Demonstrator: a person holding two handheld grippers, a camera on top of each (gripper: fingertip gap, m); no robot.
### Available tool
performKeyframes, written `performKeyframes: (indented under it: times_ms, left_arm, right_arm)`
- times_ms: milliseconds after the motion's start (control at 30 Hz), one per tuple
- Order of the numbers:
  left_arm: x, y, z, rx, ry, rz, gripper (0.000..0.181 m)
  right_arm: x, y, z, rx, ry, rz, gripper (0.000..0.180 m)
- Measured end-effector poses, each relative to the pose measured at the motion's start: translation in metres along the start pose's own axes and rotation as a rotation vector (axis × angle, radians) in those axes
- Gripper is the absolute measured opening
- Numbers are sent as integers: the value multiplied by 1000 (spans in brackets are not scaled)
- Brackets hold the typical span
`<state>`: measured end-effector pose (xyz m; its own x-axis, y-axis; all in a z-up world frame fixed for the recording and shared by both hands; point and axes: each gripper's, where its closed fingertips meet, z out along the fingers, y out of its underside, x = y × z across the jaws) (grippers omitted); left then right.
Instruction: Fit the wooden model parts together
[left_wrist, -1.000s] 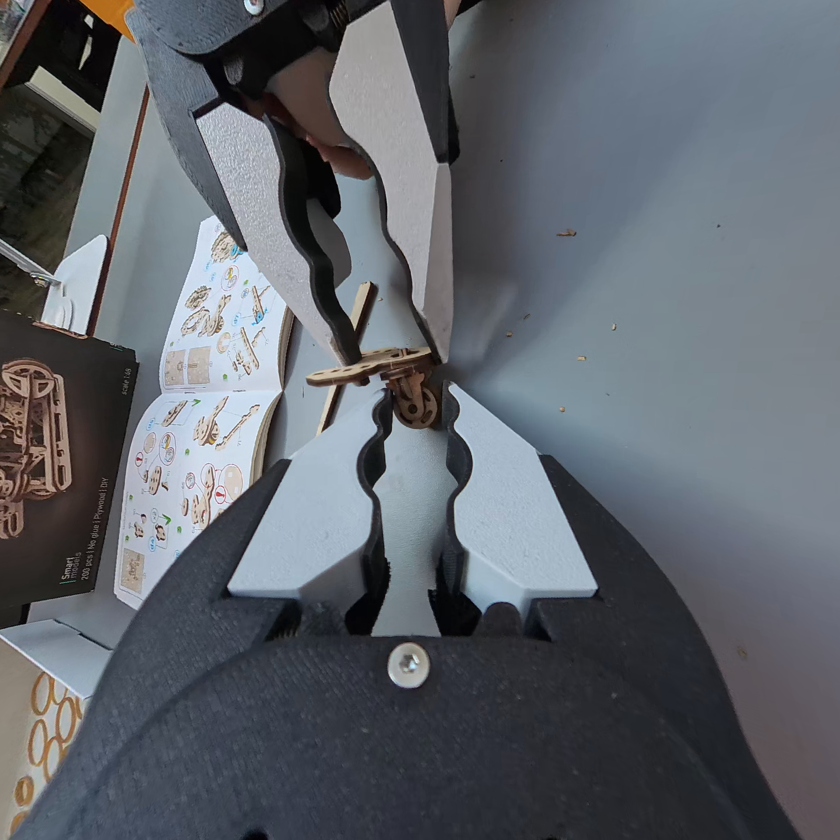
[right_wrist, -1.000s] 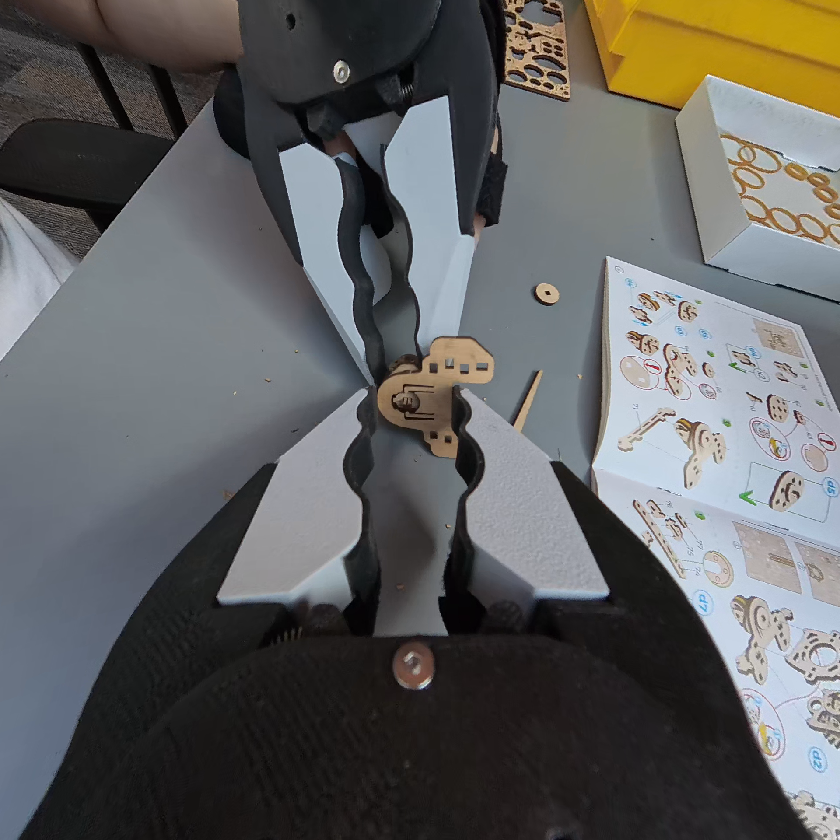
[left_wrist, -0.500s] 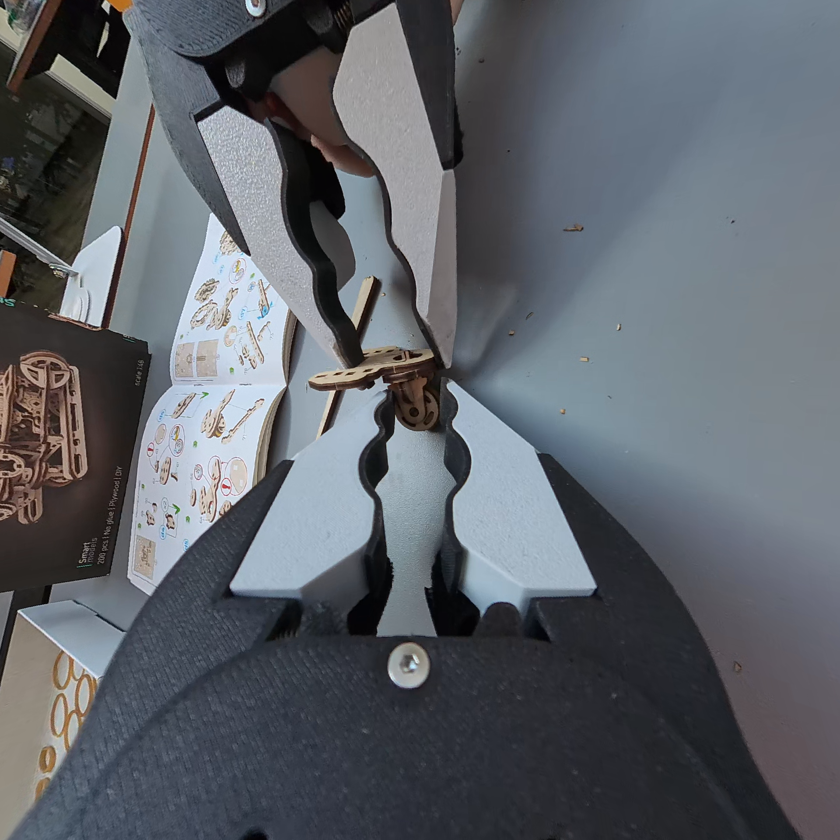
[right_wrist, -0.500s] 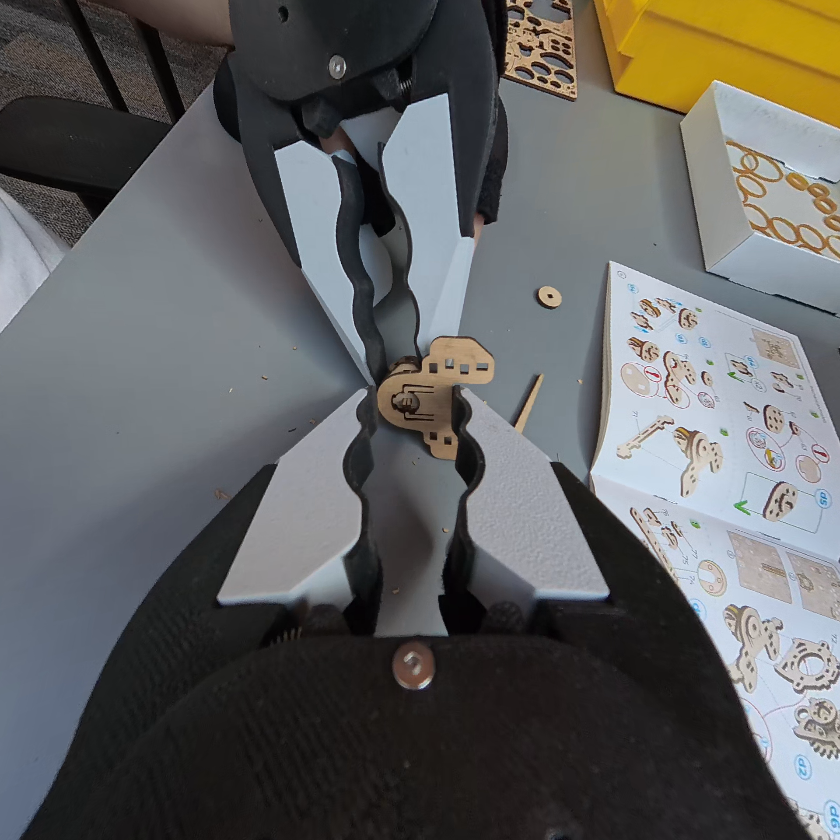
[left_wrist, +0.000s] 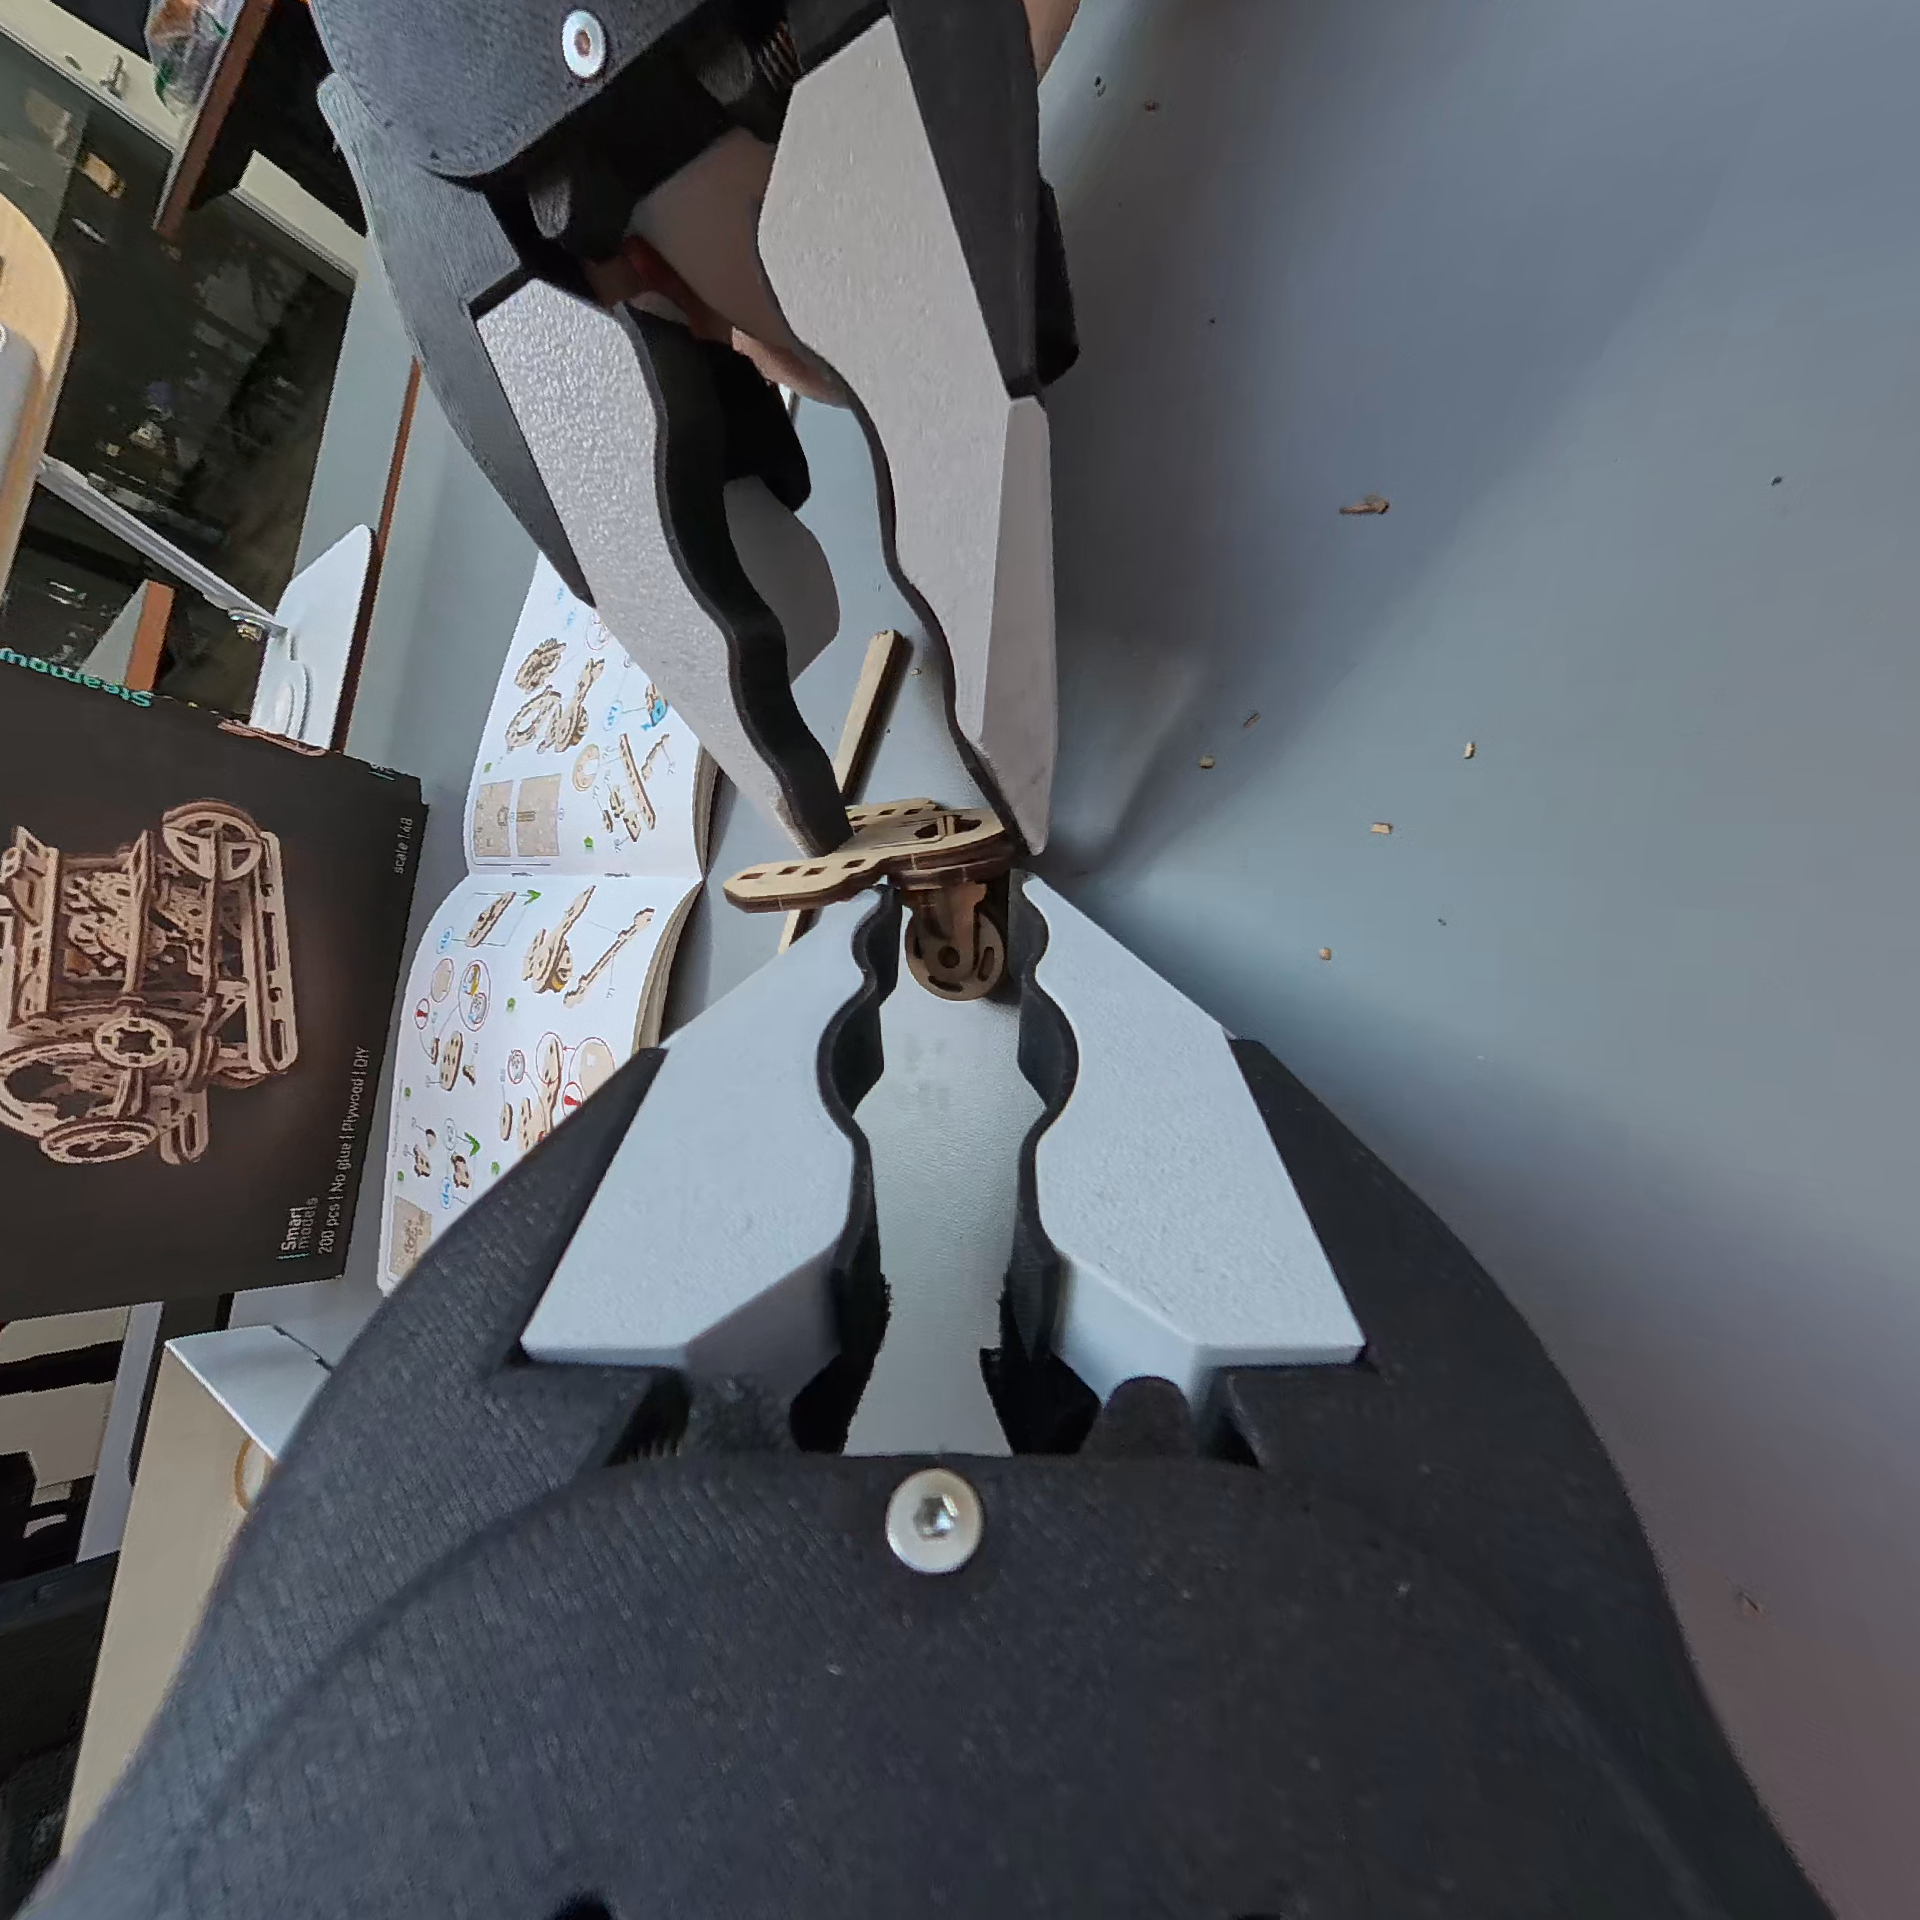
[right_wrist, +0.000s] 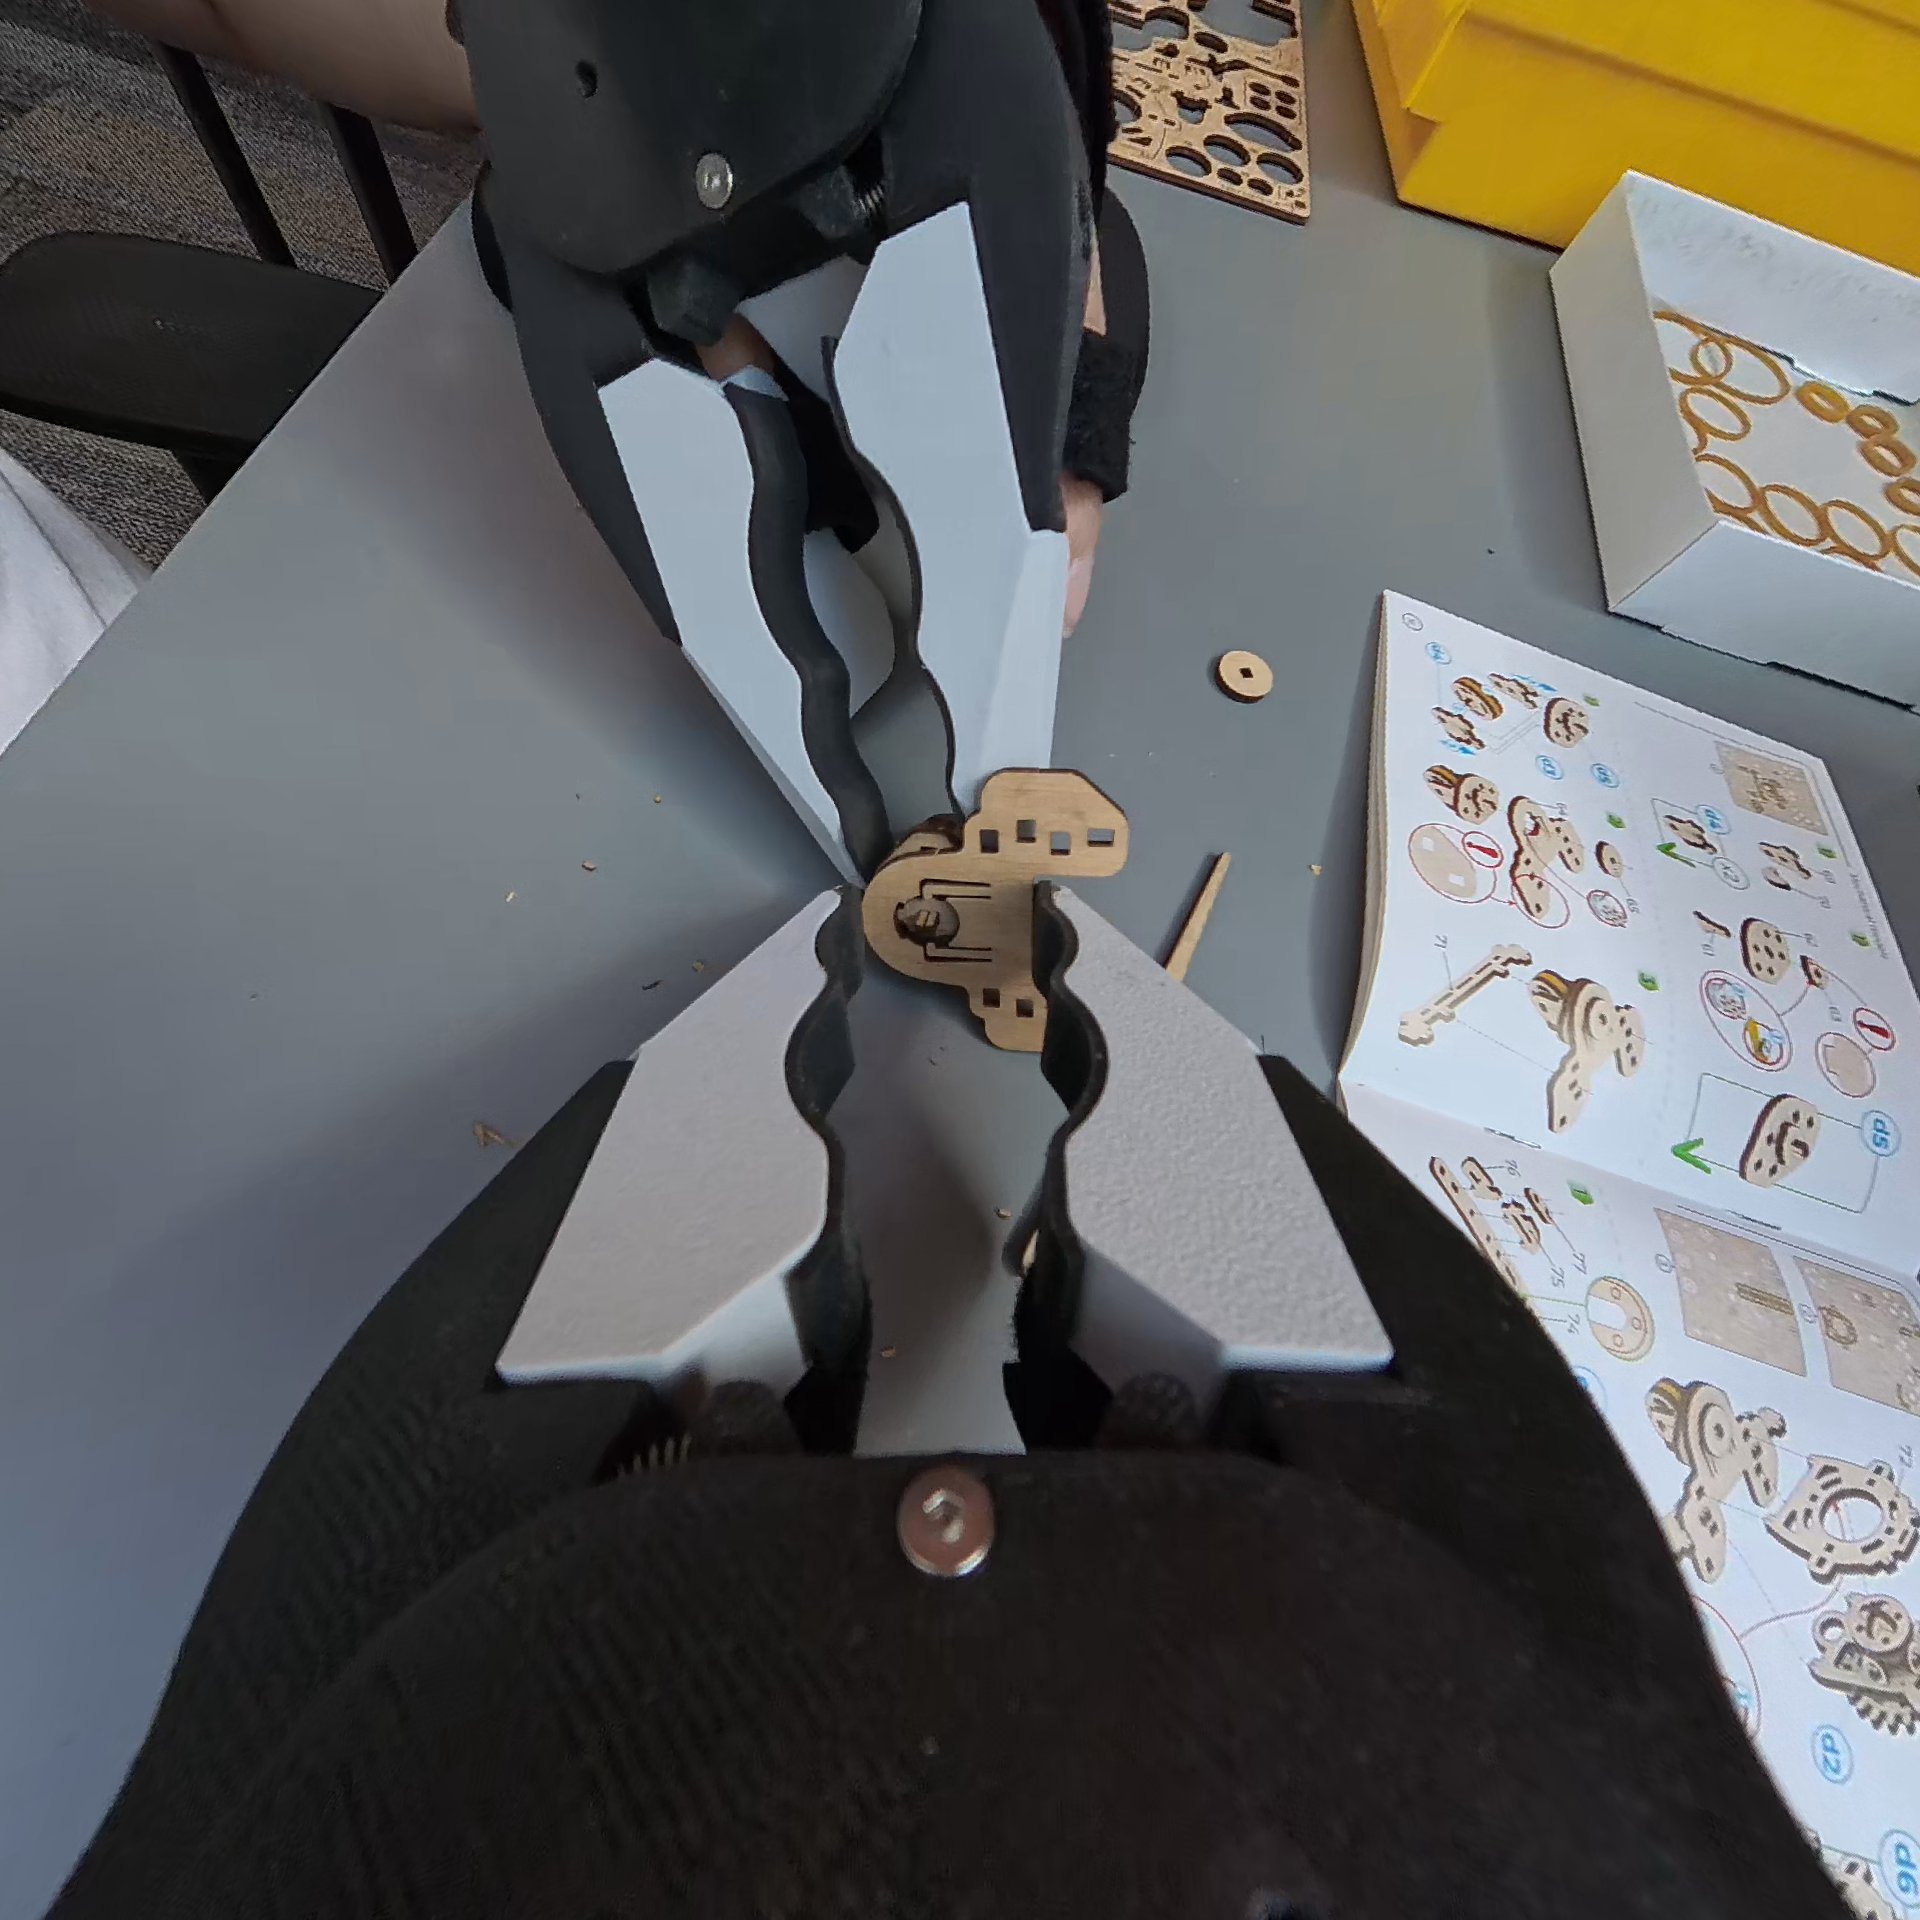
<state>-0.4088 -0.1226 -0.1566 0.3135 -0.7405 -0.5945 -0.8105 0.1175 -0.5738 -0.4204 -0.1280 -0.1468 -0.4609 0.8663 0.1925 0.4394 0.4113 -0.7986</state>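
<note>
Both grippers meet tip to tip above the grey table (left_wrist: 1507, 520). My right gripper (right_wrist: 945, 909) is shut on a flat wooden plate (right_wrist: 977, 914) with small square holes, gripping it by its edges. My left gripper (left_wrist: 954, 904) is shut on a small wooden wheel piece (left_wrist: 951, 951) that sits against the plate's underside (left_wrist: 831, 868). In the right wrist view the wheel piece is mostly hidden behind the plate; only a small peg end (right_wrist: 920, 920) shows through the plate. The right gripper (left_wrist: 920, 831) enters the left wrist view from the top.
An open instruction booklet (right_wrist: 1662, 987) lies to the right, with a thin wooden stick (right_wrist: 1200, 914) and a small wooden washer (right_wrist: 1245, 675) beside it. A white box of wooden rings (right_wrist: 1766, 447), yellow bins (right_wrist: 1662, 104) and a cut-out wooden sheet (right_wrist: 1216, 135) stand farther back. A black kit box (left_wrist: 177, 987) is at the left. My left and right fingertips are right by each other.
Both grippers keep their holds with the two parts pressed together. The views have shifted only slightly.
</note>
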Motion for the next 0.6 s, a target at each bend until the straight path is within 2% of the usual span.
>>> performKeyframes:
  times_ms: [200,433,600]
  left_arm:
    - [-7,2,4,-32,-73,20,19]
    - [-8,1,4,-24,-39,-45,17]
    - [-10,-9,0,44,-29,-105,17]
  right_arm:
    - [7,3,-2,-2,31,17,31]
    - [7,2,-3,15,24,5,31]
    - [6,-6,-11,84,-12,19,31]
